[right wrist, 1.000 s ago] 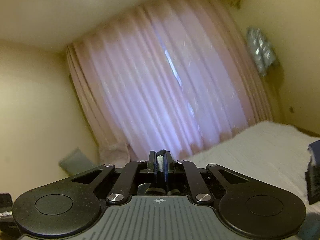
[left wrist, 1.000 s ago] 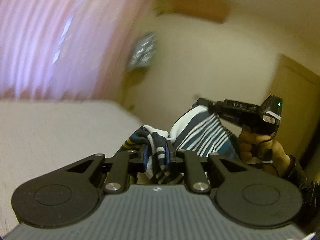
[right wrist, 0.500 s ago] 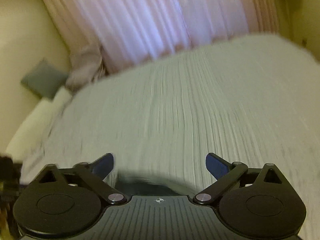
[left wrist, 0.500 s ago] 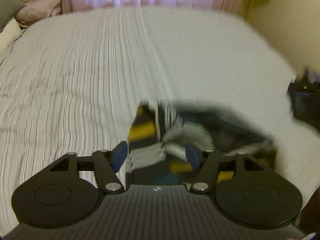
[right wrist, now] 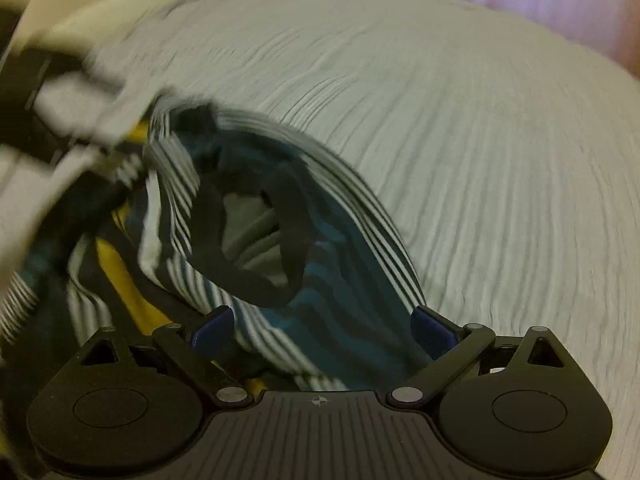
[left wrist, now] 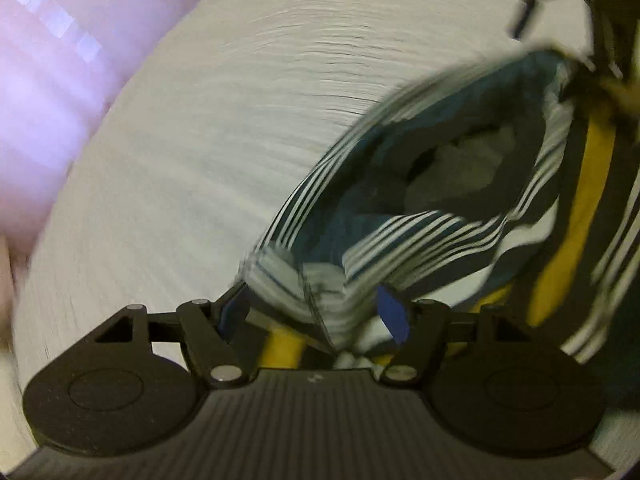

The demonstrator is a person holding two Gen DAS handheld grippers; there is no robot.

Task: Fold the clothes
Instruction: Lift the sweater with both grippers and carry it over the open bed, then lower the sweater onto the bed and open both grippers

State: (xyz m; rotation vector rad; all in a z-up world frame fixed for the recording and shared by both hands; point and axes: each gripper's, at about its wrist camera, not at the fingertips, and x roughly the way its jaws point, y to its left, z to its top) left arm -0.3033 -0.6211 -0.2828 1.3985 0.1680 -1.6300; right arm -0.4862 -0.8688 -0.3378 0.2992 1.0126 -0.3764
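Garment: striped shirt (left wrist: 400,232) on the bed (left wrist: 200,140), between both sets of unclamped jaws; left gripper (left wrist: 314,314) widening, right gripper (right wrist: 322,328) narrowing. We judge its length runs toward two o'clock from the left

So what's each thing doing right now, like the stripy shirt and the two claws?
Striped shirt: crumpled on the bed, unfolded, neck hole gaping.
Left claw: jaws opening, shirt cloth between them.
Right claw: wide apart but closing, shirt cloth between, not pinched.
Bed cover: spread out, lightly wrinkled.
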